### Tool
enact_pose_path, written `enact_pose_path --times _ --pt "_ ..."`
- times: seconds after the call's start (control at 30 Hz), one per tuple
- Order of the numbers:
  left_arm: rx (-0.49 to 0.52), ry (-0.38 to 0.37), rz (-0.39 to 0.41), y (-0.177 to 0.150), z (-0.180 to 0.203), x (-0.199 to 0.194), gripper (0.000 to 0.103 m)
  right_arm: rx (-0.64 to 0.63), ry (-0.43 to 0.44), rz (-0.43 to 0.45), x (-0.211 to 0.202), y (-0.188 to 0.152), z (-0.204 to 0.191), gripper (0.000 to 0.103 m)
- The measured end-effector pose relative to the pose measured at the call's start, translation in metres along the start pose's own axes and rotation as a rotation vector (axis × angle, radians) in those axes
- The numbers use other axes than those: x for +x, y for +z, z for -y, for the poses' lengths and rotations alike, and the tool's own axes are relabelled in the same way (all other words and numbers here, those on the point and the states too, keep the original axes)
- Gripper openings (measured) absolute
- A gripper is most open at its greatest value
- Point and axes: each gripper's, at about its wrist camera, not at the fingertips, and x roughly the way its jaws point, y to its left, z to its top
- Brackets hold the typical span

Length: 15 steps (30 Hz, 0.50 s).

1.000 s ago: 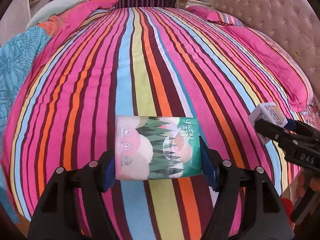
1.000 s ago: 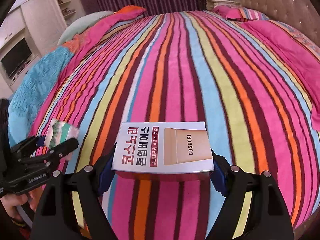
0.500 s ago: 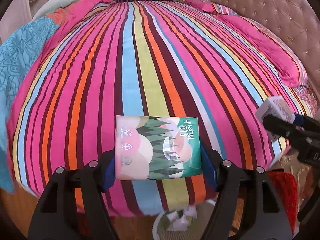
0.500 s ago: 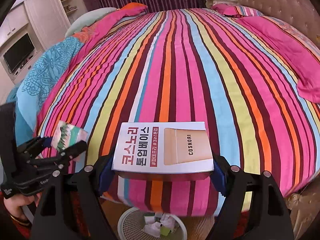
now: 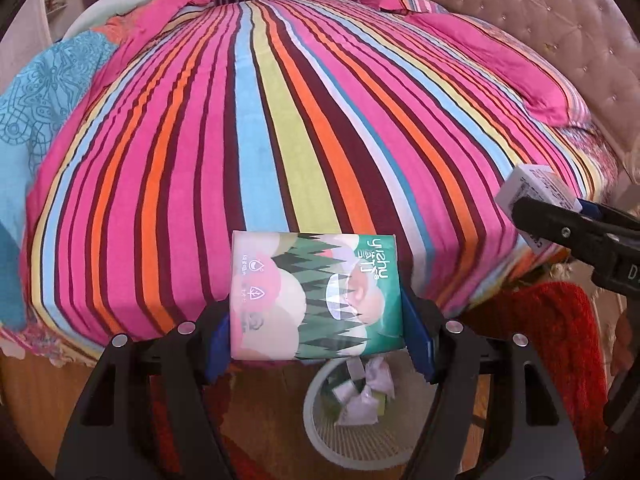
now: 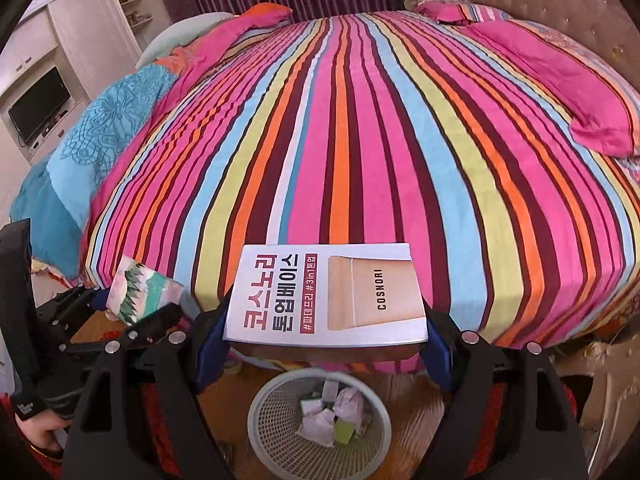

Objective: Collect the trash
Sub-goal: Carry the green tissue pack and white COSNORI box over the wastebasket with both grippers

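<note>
At the bottom centre of the right wrist view a white mesh wastebasket (image 6: pixel 260 412) held crumpled paper scraps (image 6: pixel 320 426). Above it, the right gripper (image 6: pixel 326 334) pinched a white COSNORI box (image 6: pixel 326 294). The left gripper (image 5: pixel 316 332) clamped a green-and-pink tissue pack (image 5: pixel 316 296) at lower centre, before the striped bedspread (image 5: pixel 280 120).

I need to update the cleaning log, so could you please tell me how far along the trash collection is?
Done: crumpled paper scraps already lie in the white mesh wastebasket. In hand: the left hand-held gripper clamps a green-and-pink tissue pack, and the right hand-held gripper clamps a white COSNORI cosmetics box, both near the striped bedspread's edge above the basket. Left: dropping both in.
</note>
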Motion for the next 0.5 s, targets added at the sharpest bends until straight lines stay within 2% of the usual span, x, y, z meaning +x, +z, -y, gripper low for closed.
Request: enact_pose_path --times 0.27,0.5 --pt "-0.002 -0.001 -0.058 -0.038 0.004 0.004 0.068 0.043 0.0 -0.033 -0.001 -0.03 -0.001 0.075" --pt "-0.021 -0.009 -0.104 -0.061 0.01 0.015 0.068 0.133 0.06 -0.172 0.023 -0.068 0.002 0.075"
